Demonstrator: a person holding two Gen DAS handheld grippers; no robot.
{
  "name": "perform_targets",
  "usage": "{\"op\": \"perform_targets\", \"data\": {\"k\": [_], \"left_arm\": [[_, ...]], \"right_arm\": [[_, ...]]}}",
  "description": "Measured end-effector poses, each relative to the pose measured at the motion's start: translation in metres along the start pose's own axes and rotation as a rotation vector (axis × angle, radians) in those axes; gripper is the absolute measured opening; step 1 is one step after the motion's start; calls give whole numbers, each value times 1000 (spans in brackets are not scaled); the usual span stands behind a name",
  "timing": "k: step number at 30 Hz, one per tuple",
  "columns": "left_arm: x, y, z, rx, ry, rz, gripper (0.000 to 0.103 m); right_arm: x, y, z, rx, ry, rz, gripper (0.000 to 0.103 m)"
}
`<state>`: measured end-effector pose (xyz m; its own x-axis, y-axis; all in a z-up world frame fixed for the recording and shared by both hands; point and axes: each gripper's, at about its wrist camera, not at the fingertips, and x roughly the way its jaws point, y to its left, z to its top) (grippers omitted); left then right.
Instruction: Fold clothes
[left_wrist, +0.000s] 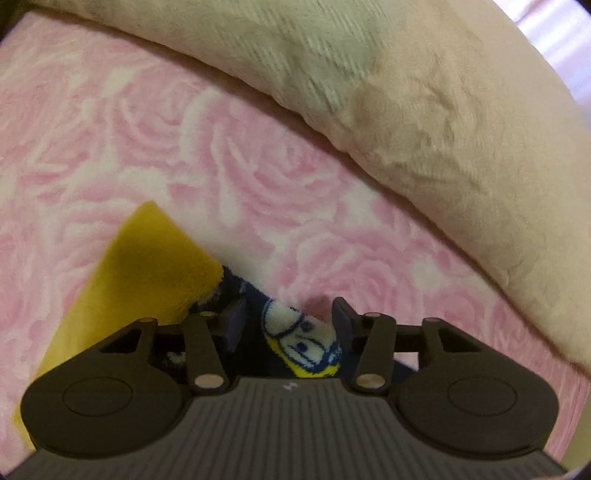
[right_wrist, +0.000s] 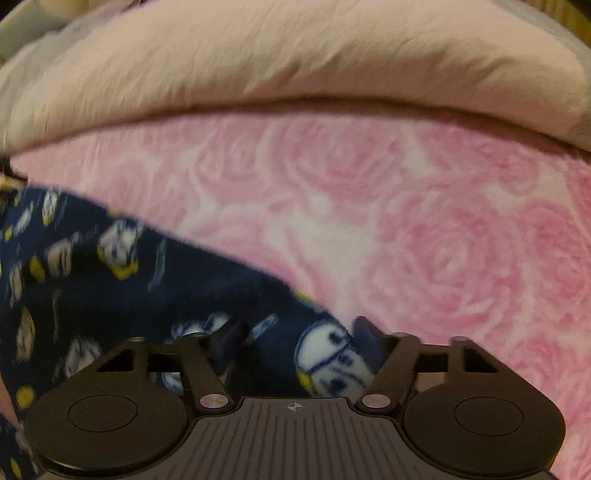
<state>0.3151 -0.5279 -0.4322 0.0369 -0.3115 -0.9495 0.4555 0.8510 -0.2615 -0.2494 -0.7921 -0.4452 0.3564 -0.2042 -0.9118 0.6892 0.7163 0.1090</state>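
Note:
A navy fleece garment with white and yellow cartoon prints lies on a pink rose-patterned blanket. It has a yellow cuff, seen at the left of the left wrist view. My left gripper has its jaws partly apart, with a fold of the navy fleece between them. My right gripper also stands partly apart, with the fleece bunched between its jaws. Whether either pinches the cloth firmly is unclear.
A thick beige quilt lies rolled along the far side of the blanket; it also shows in the right wrist view. The pink blanket spreads wide to the left and ahead.

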Motion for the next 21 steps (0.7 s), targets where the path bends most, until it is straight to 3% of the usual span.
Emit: {"op": "perform_targets", "data": {"k": [2, 4, 8, 9, 10, 11, 12, 17, 21], "left_arm": [[-9, -7, 1, 17, -4, 32, 49], [-1, -9, 4, 21, 27, 79, 60], [21, -15, 10, 18, 57, 168, 56], [18, -19, 7, 53, 24, 185, 34], [15, -23, 4, 90, -11, 200, 6], [12, -28, 1, 127, -45, 216, 0], [9, -32, -1, 164, -80, 232, 0], [-9, -22, -2, 107, -205, 197, 0], [2, -48, 1, 211, -276, 205, 1]], "right_arm": [[2, -1, -3, 5, -9, -3, 67], [3, -3, -4, 22, -20, 2, 68], [3, -2, 0, 12, -24, 25, 67], [3, -1, 1, 10, -25, 30, 64], [3, -1, 1, 7, -26, 36, 54], [2, 0, 2, 5, -27, 41, 25], [2, 0, 3, 3, -28, 47, 6], [-8, 7, 3, -65, -115, -8, 3], [-11, 5, 4, -42, -177, -51, 4]]}}
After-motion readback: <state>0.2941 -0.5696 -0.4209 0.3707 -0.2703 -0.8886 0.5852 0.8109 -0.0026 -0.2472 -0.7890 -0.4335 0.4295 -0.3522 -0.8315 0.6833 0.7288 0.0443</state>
